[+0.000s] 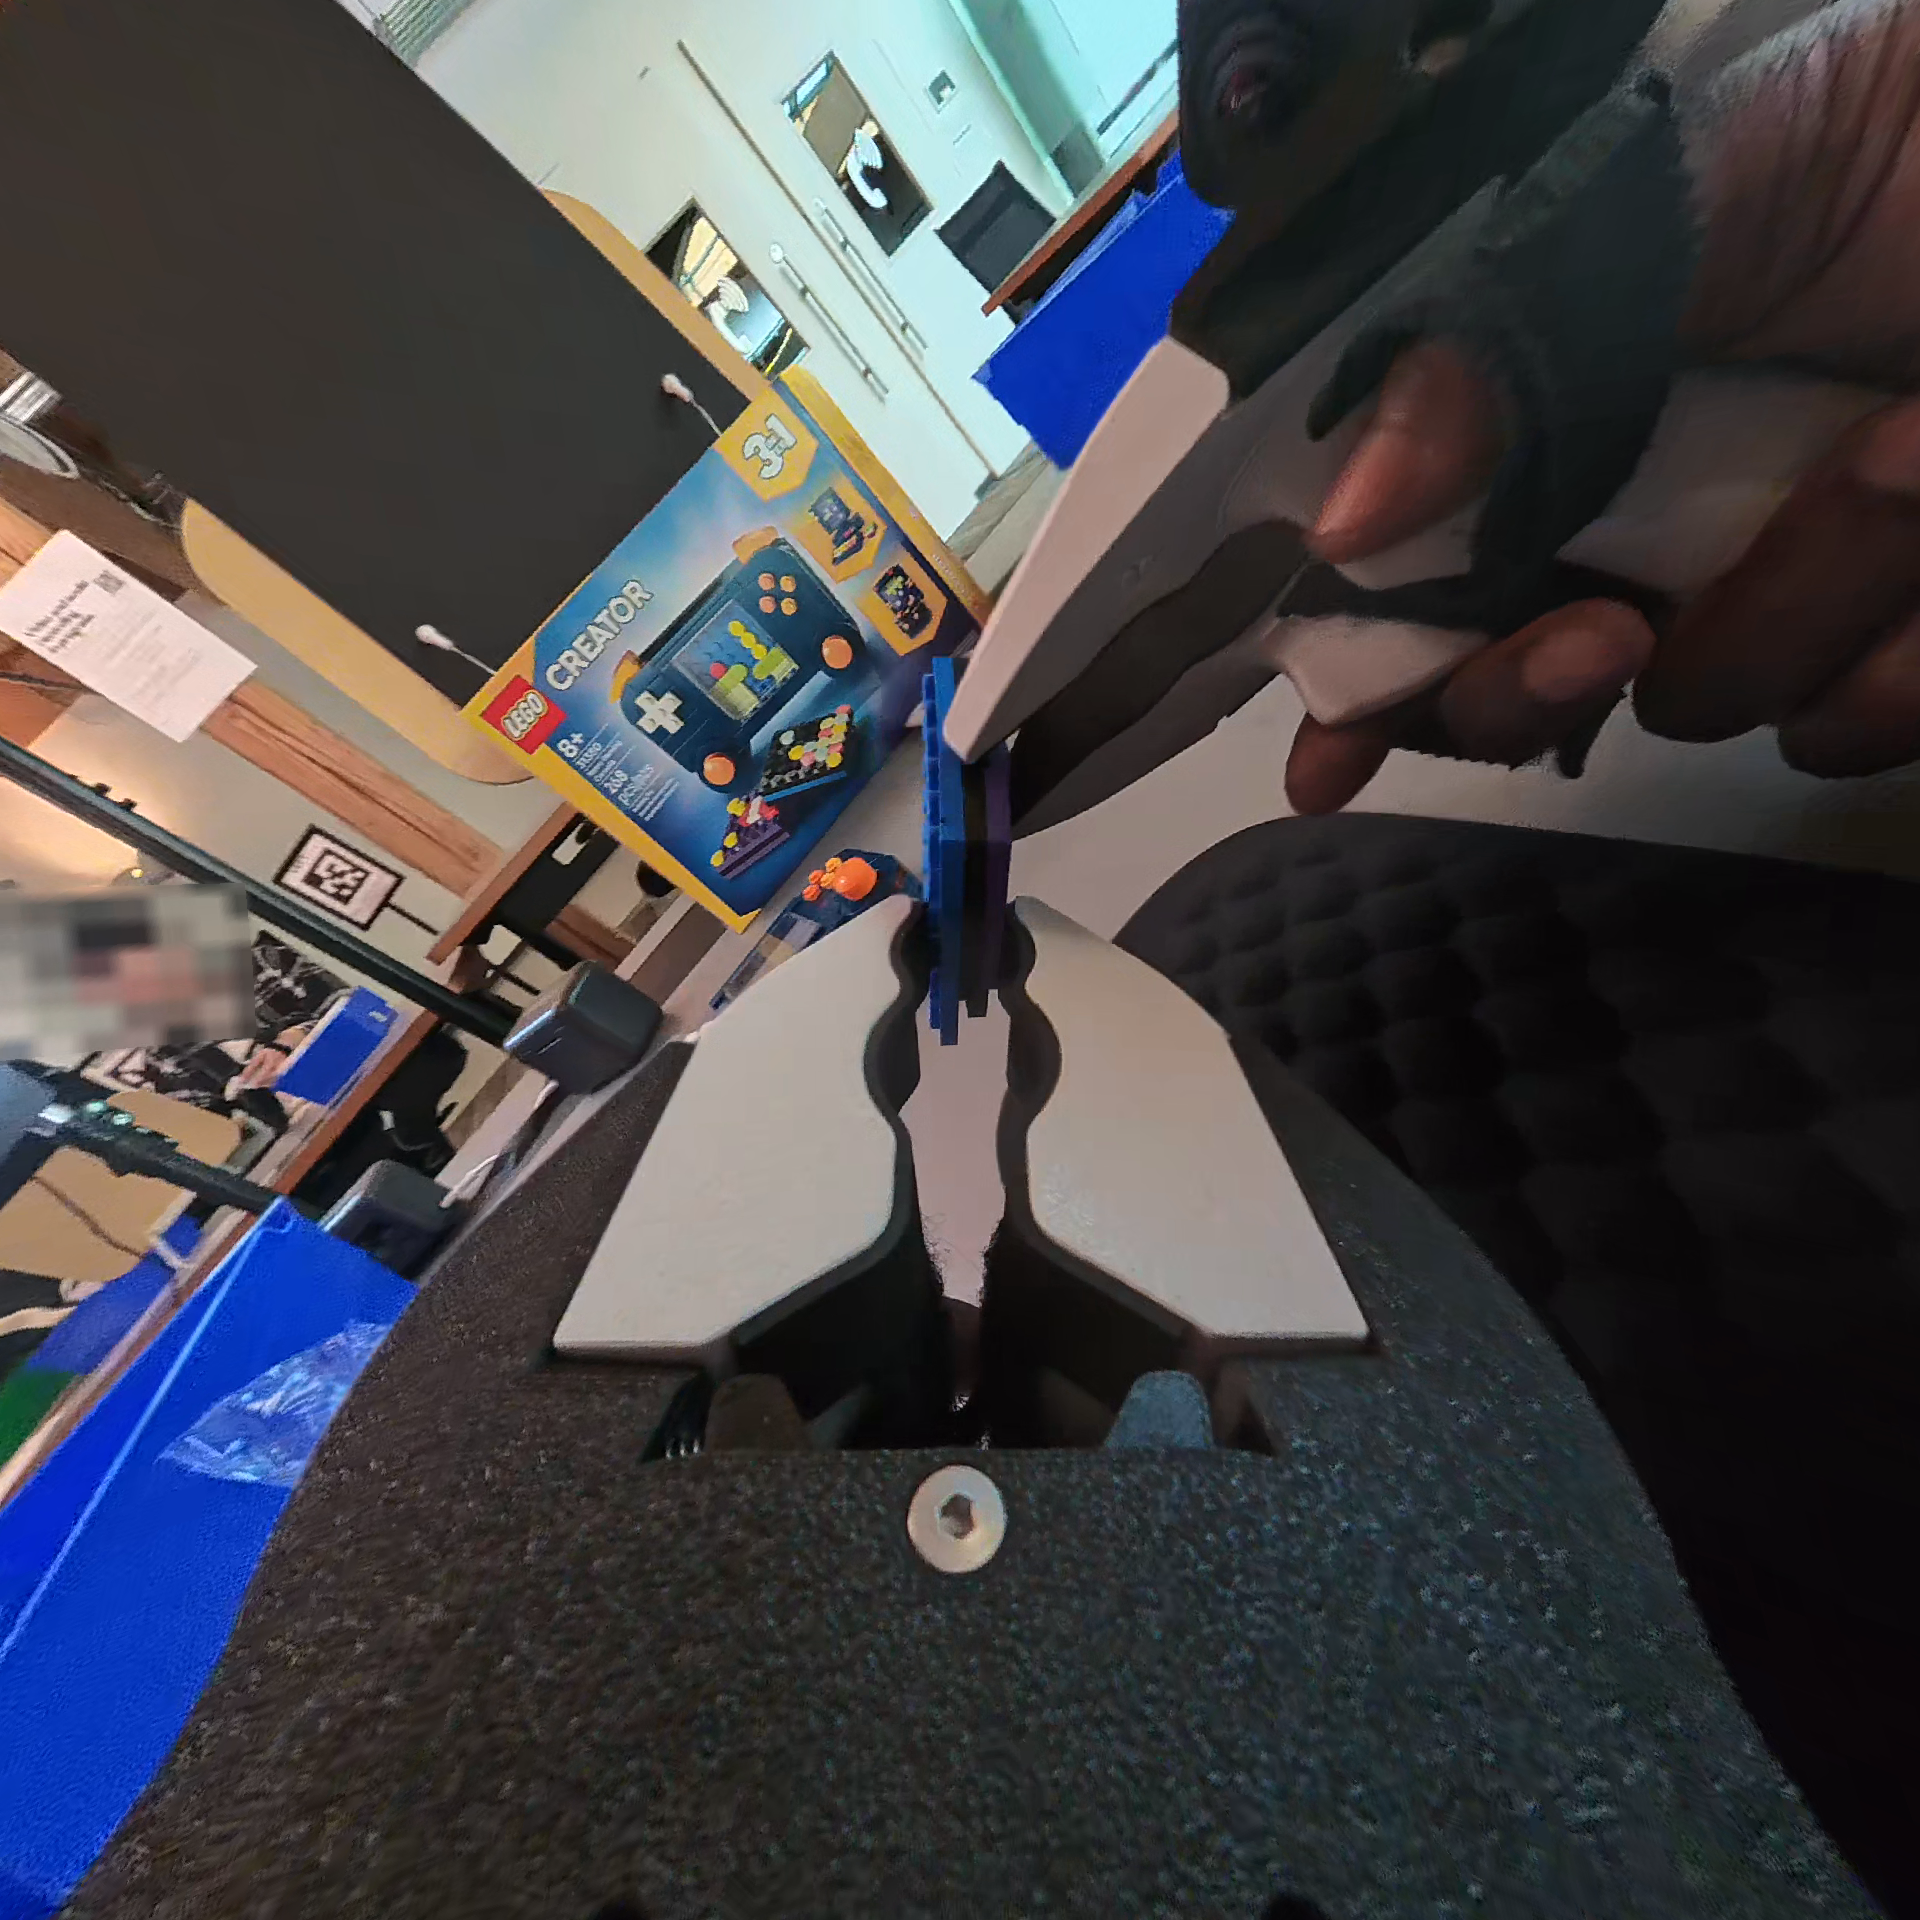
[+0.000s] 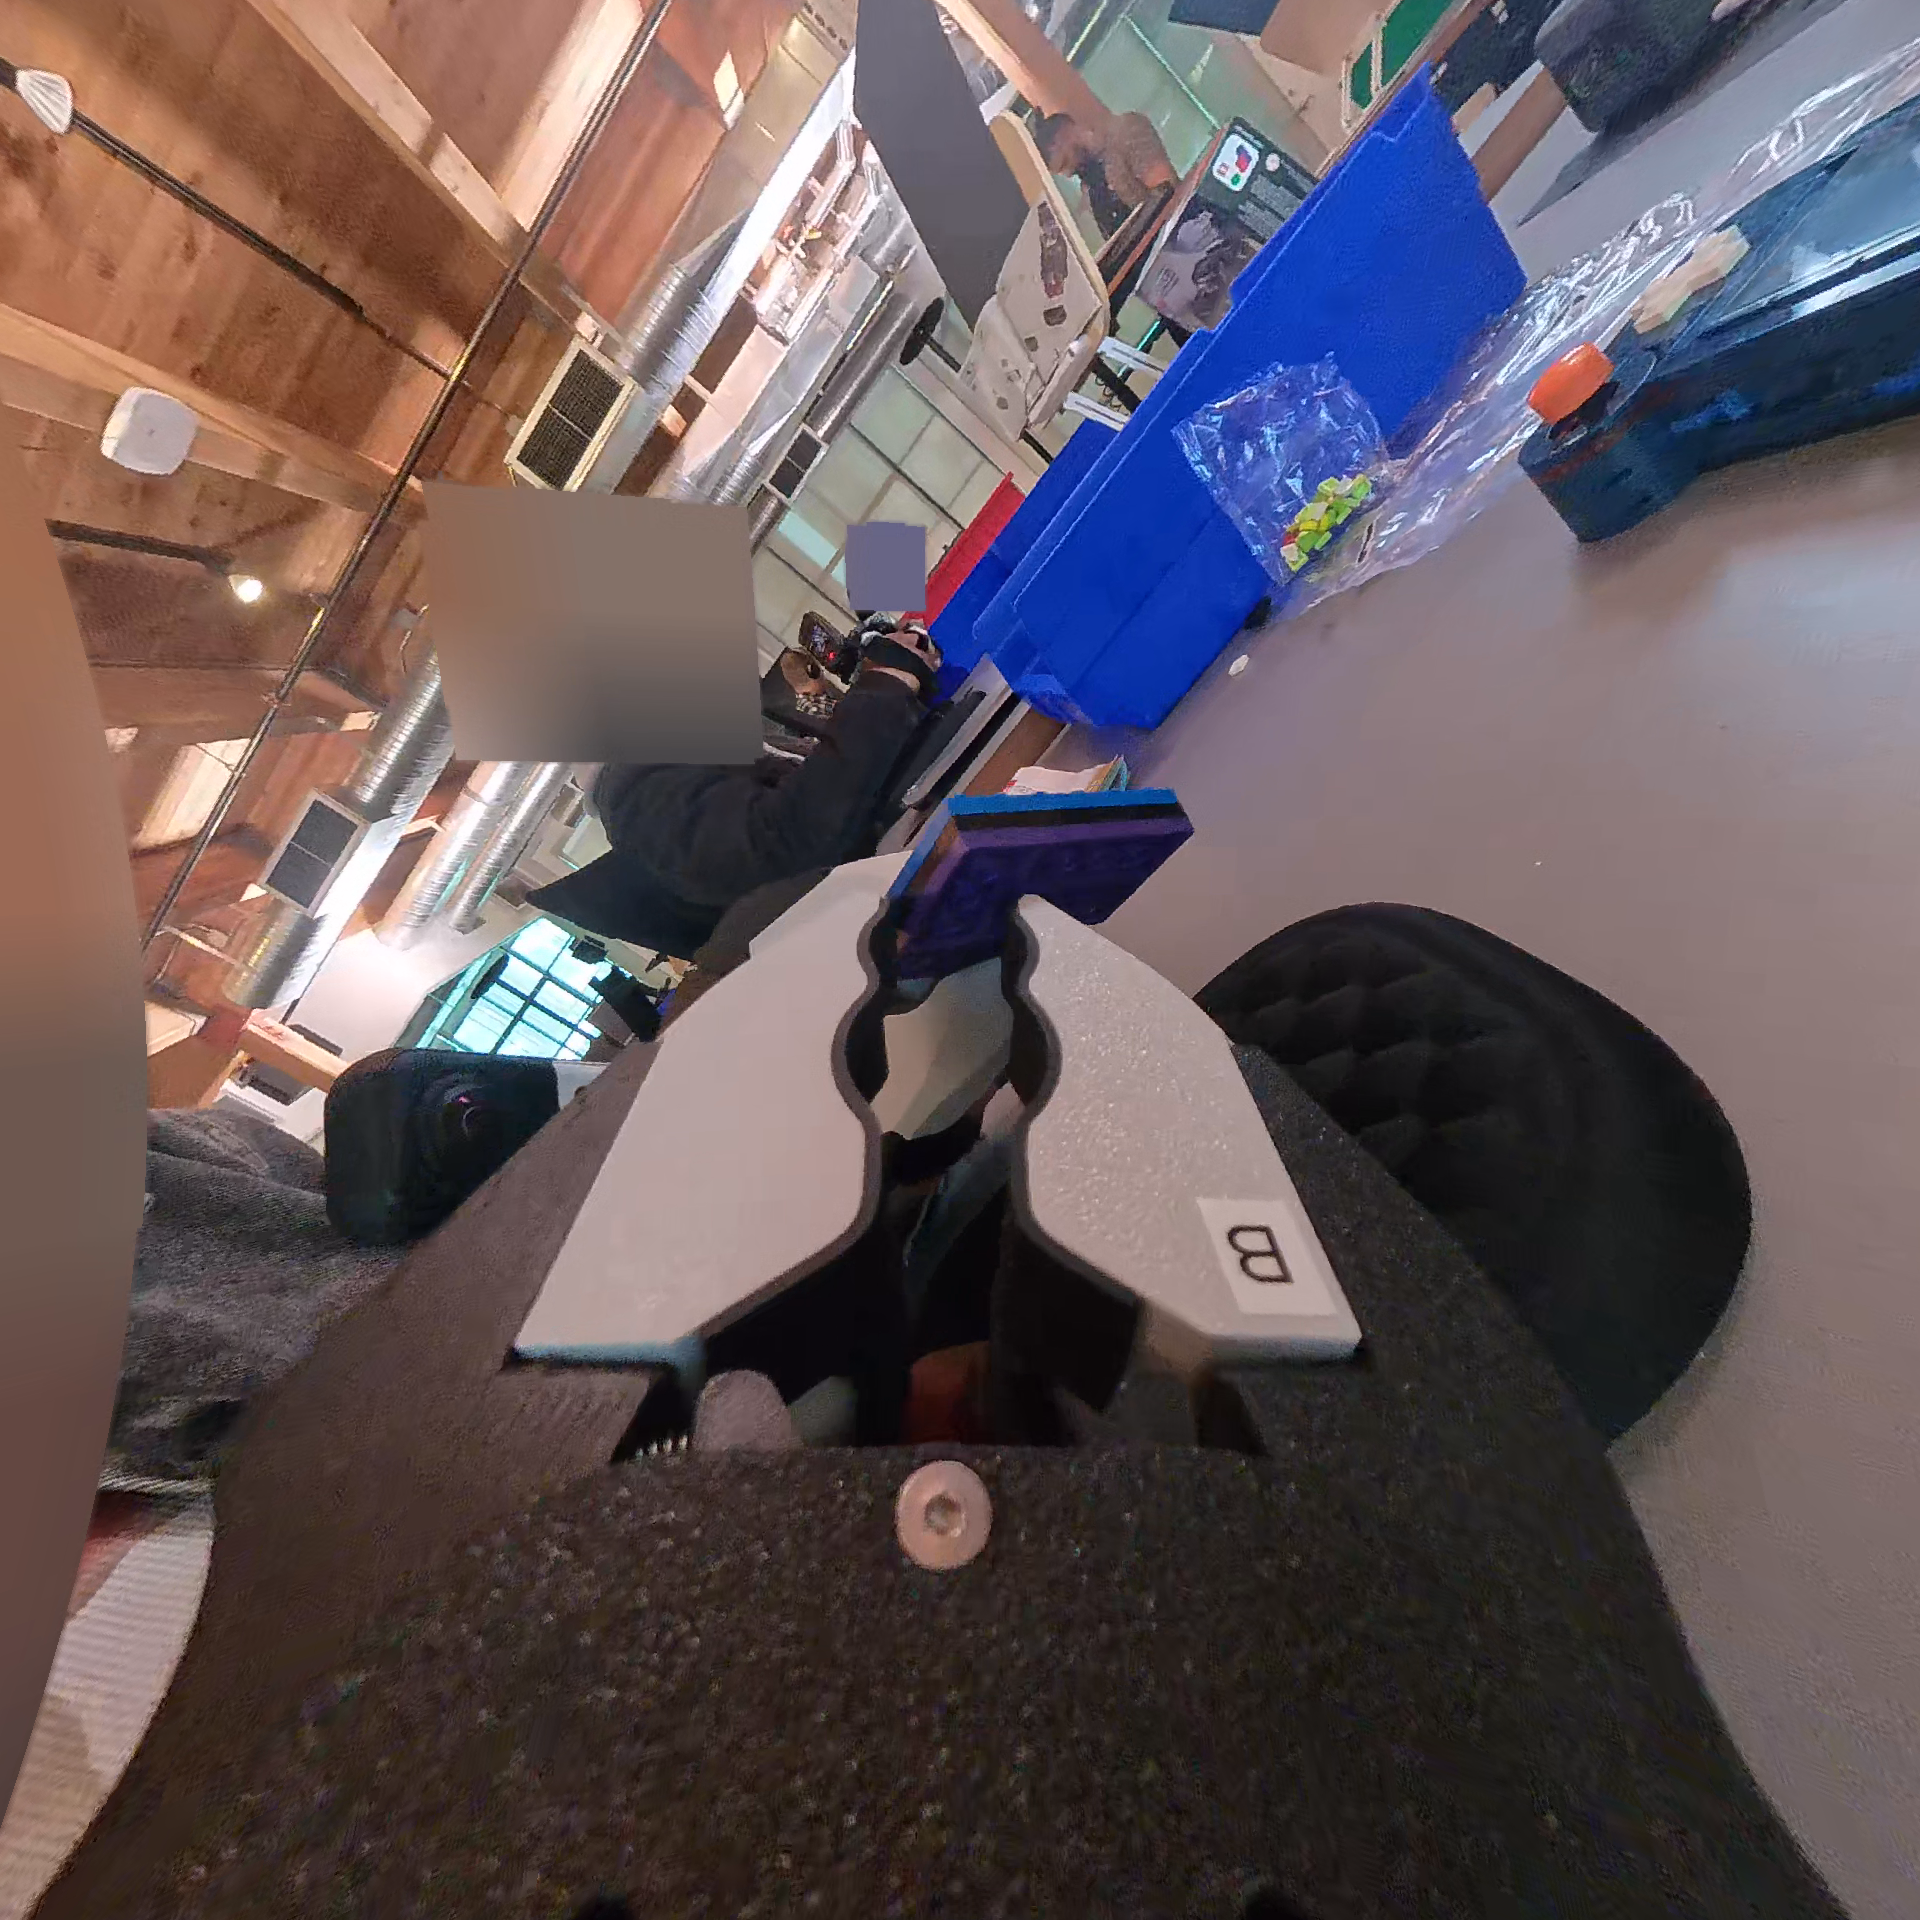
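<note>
A small flat stack of plates, blue on one side, black in the middle and purple on the other, is held in the air between both grippers. In the left wrist view my left gripper (image 1: 961, 920) is shut on the lower edge of the stack (image 1: 948, 821). My right gripper (image 1: 992, 779) comes in from the upper right, held by a gloved hand (image 1: 1558, 582), and pinches the stack's upper edge. In the right wrist view my right gripper (image 2: 954, 925) is shut on the stack (image 2: 1060, 862), purple face toward the camera. The left gripper's camera (image 2: 436, 1132) shows behind it.
A grey table (image 2: 1455, 810) lies below. On it are a toy box (image 1: 727, 665), blue bins (image 2: 1247, 520), a clear bag of small green and yellow pieces (image 2: 1320, 509) and a dark blue model with an orange knob (image 2: 1766, 353). A person in black (image 2: 748, 821) sits beyond.
</note>
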Demonstrator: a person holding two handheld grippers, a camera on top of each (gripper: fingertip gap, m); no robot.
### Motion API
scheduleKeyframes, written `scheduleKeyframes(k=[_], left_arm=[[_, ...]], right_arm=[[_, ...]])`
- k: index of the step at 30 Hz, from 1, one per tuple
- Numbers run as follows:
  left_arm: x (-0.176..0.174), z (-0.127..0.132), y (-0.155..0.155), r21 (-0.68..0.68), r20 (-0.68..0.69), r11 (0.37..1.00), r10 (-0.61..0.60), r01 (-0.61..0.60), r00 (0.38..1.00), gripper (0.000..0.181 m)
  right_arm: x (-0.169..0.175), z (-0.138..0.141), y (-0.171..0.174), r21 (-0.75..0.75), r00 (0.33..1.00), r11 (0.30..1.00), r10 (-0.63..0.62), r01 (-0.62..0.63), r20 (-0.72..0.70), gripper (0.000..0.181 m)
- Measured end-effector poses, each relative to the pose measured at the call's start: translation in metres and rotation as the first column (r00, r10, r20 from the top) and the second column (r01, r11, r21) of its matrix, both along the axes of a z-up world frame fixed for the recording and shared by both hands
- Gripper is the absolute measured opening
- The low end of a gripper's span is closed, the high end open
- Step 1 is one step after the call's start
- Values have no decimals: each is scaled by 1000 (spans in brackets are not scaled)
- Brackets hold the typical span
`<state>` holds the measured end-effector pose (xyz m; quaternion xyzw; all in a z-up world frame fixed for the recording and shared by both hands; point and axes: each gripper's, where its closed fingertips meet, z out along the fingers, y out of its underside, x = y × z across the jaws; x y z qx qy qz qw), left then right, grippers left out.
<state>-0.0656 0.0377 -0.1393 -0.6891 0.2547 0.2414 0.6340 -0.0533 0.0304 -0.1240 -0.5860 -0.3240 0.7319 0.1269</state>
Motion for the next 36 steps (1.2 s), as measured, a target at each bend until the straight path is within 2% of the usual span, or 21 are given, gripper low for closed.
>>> scheduleKeyframes(k=[4, 5, 6, 7, 10, 11, 12, 13, 14, 15, 16, 18, 20, 22, 24, 27, 28, 30, 32, 33, 36], left_arm=[[3, -7, -3, -41, 14, 998, -38, 39, 999, 11], [1, -7, -5, -42, 19, 998, -39, 40, 999, 11], [9, 4, -10, 24, 45, 996, -89, 88, 995, 11], [13, 9, -12, 40, 49, 995, -93, 91, 994, 11], [-7, -30, -5, -160, 35, 987, 17, -11, 999, 11], [-8, -30, -5, -170, 58, 985, 16, -5, 998, 11], [-10, -25, -6, -149, 97, 989, 18, -3, 995, 11], [-11, -23, -6, -152, 129, 988, 16, 3, 992, 11], [-11, -25, -6, -172, 150, 985, 13, 13, 989, 11], [-9, -26, -6, -177, 158, 984, 4, 24, 987, 11], [-8, -25, -7, -169, 146, 985, 0, 25, 989, 11], [-2, -28, -8, -179, 123, 983, -19, 41, 992, 11], [2, -30, -9, -178, 87, 983, -28, 43, 996, 11], [4, -30, -10, -164, 51, 986, -19, 27, 999, 11], [4, -21, -11, -101, 43, 995, -6, 11, 999, 11], [7, -3, -11, 13, -25, 1000, 16, -15, 1000, 11], [7, -1, -10, 26, -40, 999, 24, -23, 999, 11], [7, 0, -8, 27, -43, 999, 31, -30, 999, 11], [10, -1, -6, 23, -56, 999, 29, -27, 998, 11], [11, 0, -6, 35, -62, 999, 33, -31, 998, 11], [13, 0, -5, 30, -37, 999, 19, -18, 999, 11]], right_arm=[[4, -7, -3, 16, 999, 999, 38, -38, 21, 18], [5, -16, 3, 23, 998, 1000, 6, -7, 59, 0], [5, -36, 16, 122, 984, 990, -83, 64, 159, 0], [7, -37, 16, 163, 982, 985, -78, 50, 170, 0], [10, -36, -8, 251, 966, 962, 47, -112, 254, 0], [10, -37, -7, 332, 962, 936, 28, -121, 272, 0], [10, -32, 0, 456, 971, 887, -35, -79, 236, 9], [10, -28, 11, 576, 975, 817, -119, -12, 189, 26], [8, -21, 17, 651, 975, 757, -177, 50, 131, 45], [7, -16, 19, 675, 974, 733, -204, 84, 101, 49], [5, -15, 14, 658, 978, 750, -181, 72, 99, 45], [0, -19, 5, 555, 984, 831, -124, 35, 124, 42], [-2, -25, 7, 455, 981, 890, -117, 35, 155, 34], [-2, -30, 9, 292, 975, 956, -90, 27, 203, 34], [-1, -31, 2, 98, 973, 995, 10, -33, 229, 38], [-1, -13, -4, -122, 989, 989, 93, -78, 117, 32], [0, -6, -6, -151, 991, 983, 115, -103, 75, 21], [1, -3, -7, -144, 993, 985, 101, -91, 62, 17], [2, -3, -12, -159, 990, 981, 123, -111, 65, 28], [2, -4, -14, -167, 990, 979, 128, -116, 65, 21], [4, -4, -15, -169, 991, 979, 124, -114, 46, 20]])
